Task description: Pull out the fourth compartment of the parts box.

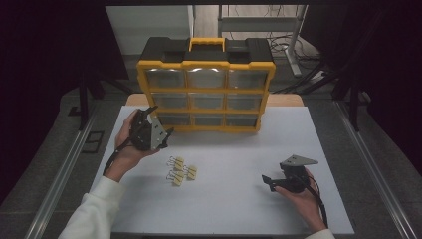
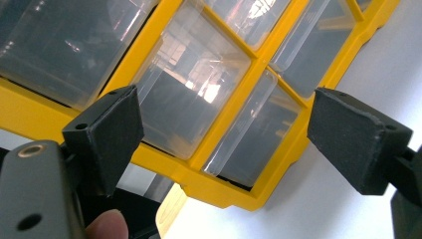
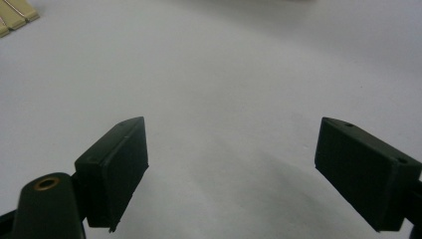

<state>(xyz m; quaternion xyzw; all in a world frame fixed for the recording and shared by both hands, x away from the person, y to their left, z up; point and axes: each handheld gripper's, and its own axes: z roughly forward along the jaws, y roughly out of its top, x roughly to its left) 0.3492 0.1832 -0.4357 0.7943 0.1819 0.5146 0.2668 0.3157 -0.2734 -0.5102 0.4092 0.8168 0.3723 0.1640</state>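
My left gripper (image 1: 158, 121) gapes empty, just short of the drawer cabinet (image 1: 206, 89). My right gripper (image 1: 267, 181), wide and empty, sits over bare white table (image 1: 239, 199), binder clips (image 1: 180, 170) well apart.

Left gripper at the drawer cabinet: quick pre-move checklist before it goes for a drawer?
1. Left gripper open, nothing between the jaws: ok.
2. Left gripper aimed at the drawer cabinet, lower-left drawers: ok.
3. Contact with a drawer: not ok, apart from it.
4. Drawers all closed: ok, fronts look flush.
5. Right gripper open, low over the table, away from the cabinet: ok.
6. Binder clips loose on the table between the grippers, three of them: ok.
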